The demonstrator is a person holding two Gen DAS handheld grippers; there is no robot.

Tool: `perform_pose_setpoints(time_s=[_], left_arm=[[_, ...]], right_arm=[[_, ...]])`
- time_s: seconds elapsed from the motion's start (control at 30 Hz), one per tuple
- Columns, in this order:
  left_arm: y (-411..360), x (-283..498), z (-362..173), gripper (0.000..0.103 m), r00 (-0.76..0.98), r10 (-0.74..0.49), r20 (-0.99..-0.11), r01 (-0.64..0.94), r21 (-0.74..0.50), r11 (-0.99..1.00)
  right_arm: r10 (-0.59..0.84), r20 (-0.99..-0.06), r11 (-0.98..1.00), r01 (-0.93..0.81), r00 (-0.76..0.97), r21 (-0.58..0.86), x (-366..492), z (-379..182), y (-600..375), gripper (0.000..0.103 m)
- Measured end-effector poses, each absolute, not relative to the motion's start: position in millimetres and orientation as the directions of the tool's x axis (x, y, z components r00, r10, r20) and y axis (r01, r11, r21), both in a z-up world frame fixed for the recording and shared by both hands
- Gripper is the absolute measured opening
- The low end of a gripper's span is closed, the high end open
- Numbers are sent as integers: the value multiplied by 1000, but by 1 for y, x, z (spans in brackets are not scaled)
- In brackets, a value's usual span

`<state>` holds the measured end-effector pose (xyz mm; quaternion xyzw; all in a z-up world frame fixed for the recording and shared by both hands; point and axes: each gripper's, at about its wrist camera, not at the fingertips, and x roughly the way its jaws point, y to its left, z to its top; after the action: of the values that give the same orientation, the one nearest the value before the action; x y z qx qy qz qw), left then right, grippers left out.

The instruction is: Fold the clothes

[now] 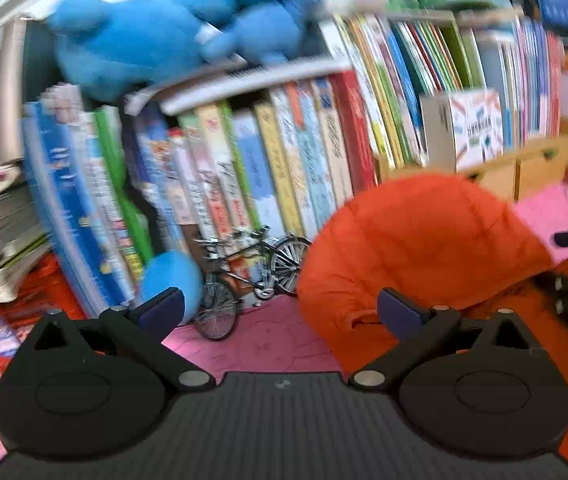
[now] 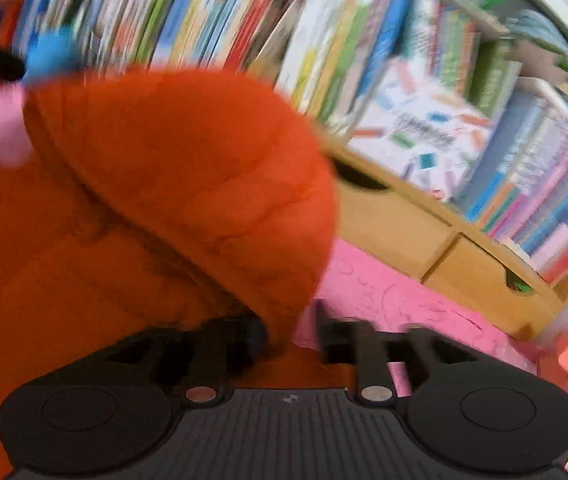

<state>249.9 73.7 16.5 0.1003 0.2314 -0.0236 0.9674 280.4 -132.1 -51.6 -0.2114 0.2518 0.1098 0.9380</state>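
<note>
Left gripper [image 1: 280, 308] stands wide apart, gripping nothing, with the orange padded jacket [image 1: 423, 248] just beside its right finger on the pink mat [image 1: 268, 344]. Right gripper [image 2: 287, 332], blurred, is parted, a jacket fold between its fingers; clamping cannot be told. Behind, a wooden shelf [image 2: 399, 220] holds upright books [image 1: 268, 160].

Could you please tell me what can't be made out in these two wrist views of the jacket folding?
- Right tool, right wrist view: motion blur hides whether its pads press the orange jacket.
- Jacket: its full shape is cut off by the left edge in the right view and by the right edge in the left view.
- Book titles: blurred in both views.
- Blue plush, left view: blurred and cut off at the top.
</note>
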Motion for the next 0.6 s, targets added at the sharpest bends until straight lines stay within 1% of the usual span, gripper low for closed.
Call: perform_pose_setpoints(time_s=[0.03,0.07,0.13,0.2,0.23,0.27,0.37,0.47,0.53,0.6], left_arm=[[82,240,21,103,887,-18,-462,86,128,988],[90,229,24,103,881,-46,-471,87,66,994],[102,204,24,103,863,-148,-483,124,-83,989],[106,181,19,103,844,-230,-485,168,-168,971],[101,171,13,103,833,-239,-500,173,-175,969],[96,161,7,103,821,-247,-514,178,-181,967],[83,133,-11,103,789,-267,-554,190,-194,962],[73,130,-26,103,760,-244,-603,199,-142,970],[68,132,-30,103,739,-230,-633,198,-122,973],[62,135,-27,103,735,-239,-634,206,-127,970]], right_arm=[[149,-508,895,-334,848,-295,269,-43,-139,83],[198,-494,900,-356,847,-249,258,-34,-145,87],[288,-483,895,-411,827,-171,231,-23,-152,89],[381,-478,872,-480,792,-100,203,-17,-156,95],[432,-482,849,-524,763,-69,188,-16,-157,101],[469,-498,826,-562,729,-46,174,-18,-156,103],[559,-557,747,-664,614,17,137,-30,-154,103],[532,-621,724,-689,575,-18,120,-51,-150,103],[511,-630,737,-675,584,-27,117,-58,-148,103],[500,-634,742,-669,590,-37,117,-60,-145,103]])
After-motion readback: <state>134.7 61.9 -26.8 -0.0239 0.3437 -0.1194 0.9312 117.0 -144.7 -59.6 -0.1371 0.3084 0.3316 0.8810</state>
